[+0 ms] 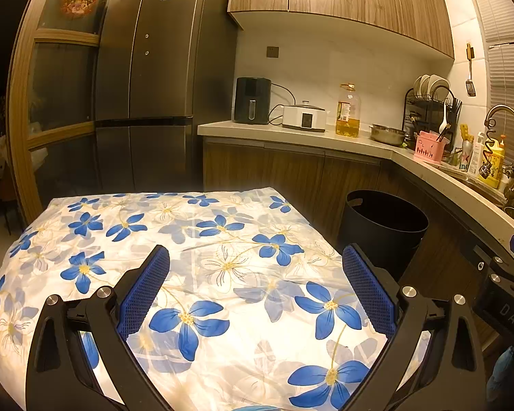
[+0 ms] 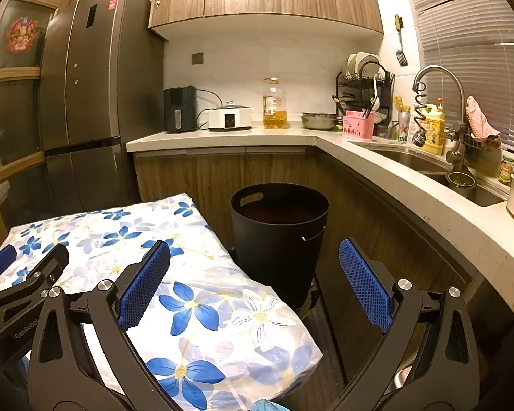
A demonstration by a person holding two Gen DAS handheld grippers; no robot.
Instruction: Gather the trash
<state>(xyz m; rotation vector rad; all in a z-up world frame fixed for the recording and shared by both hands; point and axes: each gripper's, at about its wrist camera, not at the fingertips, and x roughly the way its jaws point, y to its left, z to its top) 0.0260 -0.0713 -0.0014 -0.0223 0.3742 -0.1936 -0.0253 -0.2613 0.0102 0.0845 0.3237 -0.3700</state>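
Observation:
A black round trash bin point(image 2: 279, 239) stands on the floor between the table and the counter cabinets; it also shows in the left wrist view point(image 1: 383, 229). My left gripper point(image 1: 255, 257) is open and empty above the table with the blue-flowered cloth point(image 1: 222, 239). My right gripper point(image 2: 255, 253) is open and empty, over the table's right corner point(image 2: 257, 325) and just short of the bin. The left gripper also shows at the left edge of the right wrist view point(image 2: 27, 267). No loose trash shows on the cloth.
An L-shaped counter point(image 2: 411, 185) runs along the back and right, with an air fryer point(image 2: 180, 113), cooker point(image 2: 229, 118), oil bottle point(image 2: 274, 104), dish rack point(image 2: 365, 82) and sink point(image 2: 428, 164). A tall fridge point(image 2: 96, 102) stands at left.

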